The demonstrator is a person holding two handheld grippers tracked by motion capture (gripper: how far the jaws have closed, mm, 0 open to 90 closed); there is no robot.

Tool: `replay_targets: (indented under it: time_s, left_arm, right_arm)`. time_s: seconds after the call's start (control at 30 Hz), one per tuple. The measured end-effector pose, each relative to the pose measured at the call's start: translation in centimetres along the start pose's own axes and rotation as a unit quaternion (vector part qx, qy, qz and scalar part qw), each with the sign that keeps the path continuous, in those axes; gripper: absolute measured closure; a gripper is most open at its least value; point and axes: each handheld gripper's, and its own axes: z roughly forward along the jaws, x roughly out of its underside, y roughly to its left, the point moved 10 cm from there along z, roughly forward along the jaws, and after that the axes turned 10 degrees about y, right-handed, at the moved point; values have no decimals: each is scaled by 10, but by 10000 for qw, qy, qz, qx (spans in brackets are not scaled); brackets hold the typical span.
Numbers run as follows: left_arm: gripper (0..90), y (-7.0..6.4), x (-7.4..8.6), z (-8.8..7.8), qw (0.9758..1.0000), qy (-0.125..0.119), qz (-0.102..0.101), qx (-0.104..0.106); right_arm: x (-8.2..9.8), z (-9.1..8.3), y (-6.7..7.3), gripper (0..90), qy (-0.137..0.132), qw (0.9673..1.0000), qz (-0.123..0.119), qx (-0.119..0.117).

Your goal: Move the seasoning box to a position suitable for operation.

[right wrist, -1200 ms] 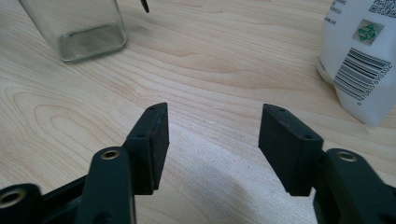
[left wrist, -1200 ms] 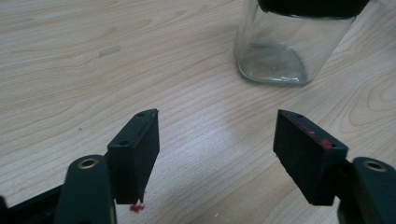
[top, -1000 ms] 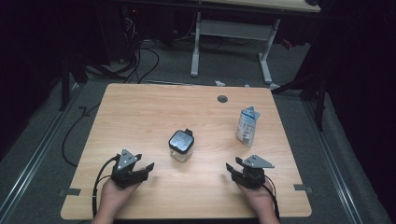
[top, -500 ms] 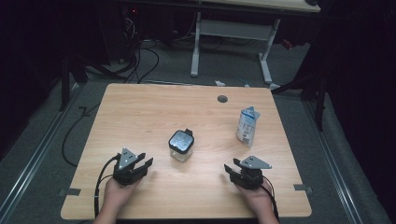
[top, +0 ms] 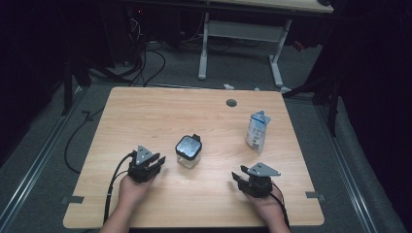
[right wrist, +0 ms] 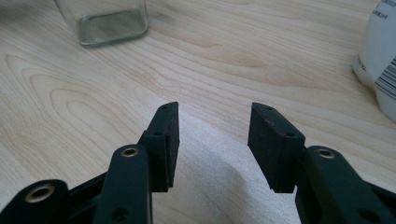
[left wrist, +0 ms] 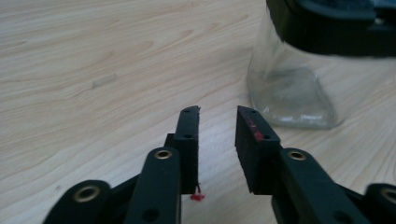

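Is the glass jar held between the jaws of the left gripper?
No, the left gripper has bare table between its jaws; the glass jar stands beyond.

One glass jar point(top: 188, 151) with a black lid stands on the surface point(top: 160, 111). One white carton point(top: 256, 129) stands there too. Two grippers rest on it.
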Motion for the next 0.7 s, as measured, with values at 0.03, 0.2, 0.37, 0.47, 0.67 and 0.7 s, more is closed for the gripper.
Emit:
replay_targets:
  time_s: [0.03,0.2,0.37,0.47,0.67,0.7]
  left_arm:
    - [735,0,0,0,10000,0,0,0]
    - [798,-8,-16,10,10000,-34,14,63]
    - [851,-12,-25,16,10000,-57,73,24]
    - [886,-11,-29,20,10000,-84,17,17]
    - [899,-13,-32,21,9999,-148,23,66]
    - [899,-13,-32,21,9999,-148,23,66]
  right_arm:
    - [0,0,0,534,0,10000,0,0]
    - [1,0,-1,519,35,10000,67,-13]
    - [1,1,-1,517,44,10000,80,-24]
    - [1,0,-2,513,32,10000,78,-13]
    - [2,2,-2,509,58,10000,57,-11]
    - [2,2,-2,508,60,10000,52,-11]
